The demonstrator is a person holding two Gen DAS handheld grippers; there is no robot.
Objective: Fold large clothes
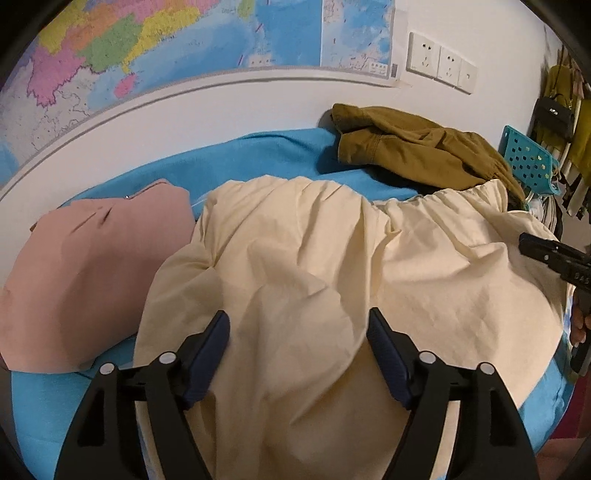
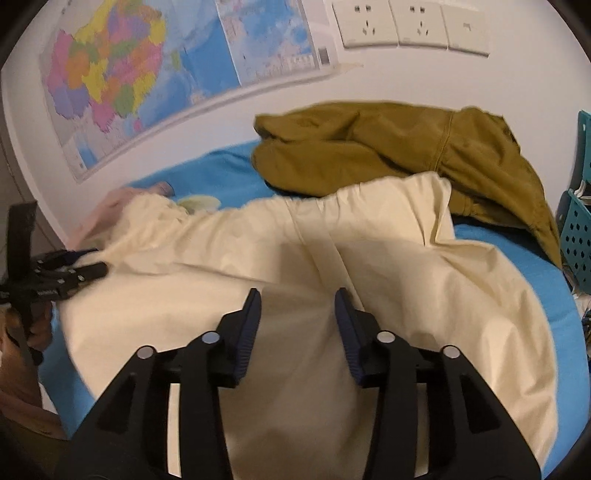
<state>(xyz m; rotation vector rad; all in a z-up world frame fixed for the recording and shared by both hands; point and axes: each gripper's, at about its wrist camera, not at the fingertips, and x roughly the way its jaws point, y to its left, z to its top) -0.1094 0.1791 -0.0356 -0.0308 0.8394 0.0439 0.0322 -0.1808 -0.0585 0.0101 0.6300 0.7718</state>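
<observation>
Lying on blue sheet [image 1: 258,155], 3 garments, 1 cream garment [image 1: 314,266], 2 grippers gaping

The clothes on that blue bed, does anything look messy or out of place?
Yes. The olive-brown garment lies crumpled in a heap against the wall, unfolded, and the cream garment in front is spread out but wrinkled. Nothing looks spilled or damaged.

A colourful map [image 1: 155,48] is hanging on the white wall [image 1: 258,107] beyond the blue bedsheet [image 1: 258,155]. White sockets [image 2: 410,26] are sitting beside it, and a teal perforated basket [image 1: 528,158] is standing far right.
</observation>
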